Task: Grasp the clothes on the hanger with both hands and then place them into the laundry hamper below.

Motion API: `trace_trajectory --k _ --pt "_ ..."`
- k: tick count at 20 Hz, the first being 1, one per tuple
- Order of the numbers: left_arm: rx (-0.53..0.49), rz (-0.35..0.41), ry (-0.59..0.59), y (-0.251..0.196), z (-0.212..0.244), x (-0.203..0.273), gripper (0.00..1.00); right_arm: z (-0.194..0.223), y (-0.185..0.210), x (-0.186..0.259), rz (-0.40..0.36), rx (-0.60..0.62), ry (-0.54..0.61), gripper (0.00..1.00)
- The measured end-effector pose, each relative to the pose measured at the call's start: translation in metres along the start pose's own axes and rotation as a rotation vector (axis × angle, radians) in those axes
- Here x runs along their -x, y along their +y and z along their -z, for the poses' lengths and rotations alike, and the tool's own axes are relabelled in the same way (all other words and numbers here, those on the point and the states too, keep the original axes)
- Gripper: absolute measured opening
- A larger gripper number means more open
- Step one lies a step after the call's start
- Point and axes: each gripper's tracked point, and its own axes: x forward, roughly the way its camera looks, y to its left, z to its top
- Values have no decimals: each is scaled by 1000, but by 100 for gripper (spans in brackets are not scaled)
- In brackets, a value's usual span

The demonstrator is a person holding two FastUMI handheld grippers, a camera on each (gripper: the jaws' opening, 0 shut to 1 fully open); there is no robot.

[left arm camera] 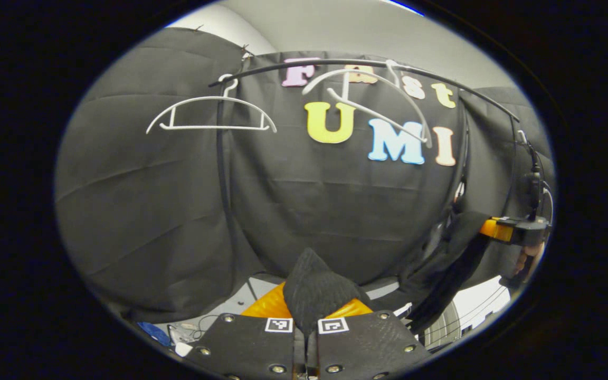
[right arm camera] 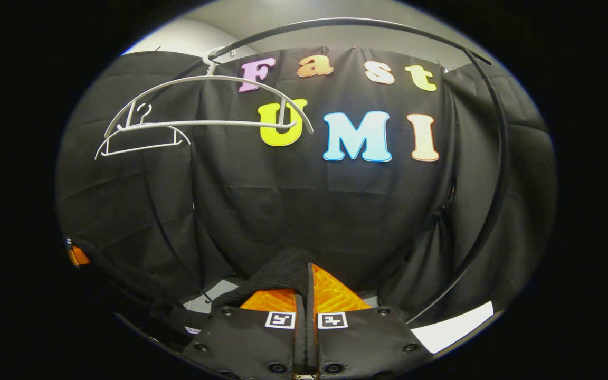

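Below bare hangers (right arm camera: 203,113), both fingers seemingly tight on dark garment (left arm camera: 314,290).

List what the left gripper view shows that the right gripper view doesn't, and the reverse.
Left gripper view: the right gripper off to the side, a hand holding it, a blue item low down. Right gripper view: the left gripper at the far edge, the two hangers overlapping. Both: bare hangers on the rail, and each gripper shut on the garment stretched between them.
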Motion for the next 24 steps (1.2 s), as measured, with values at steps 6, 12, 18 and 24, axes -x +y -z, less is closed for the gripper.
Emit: trace_trajectory --k 6,12,18,24 --pt "-19 129 64 -41 34 -13 3 33 6 24 36 -43 54 2" --pt "-77 189 160 -70 70 -46 4 76 8 11 56 -130 169 5" --pt "-66 216 270 -81 119 -60 4 131 10 1 79 -178 331 2" --pt "-72 210 358 -84 125 -67 5 171 23 -25 55 -158 460 2"
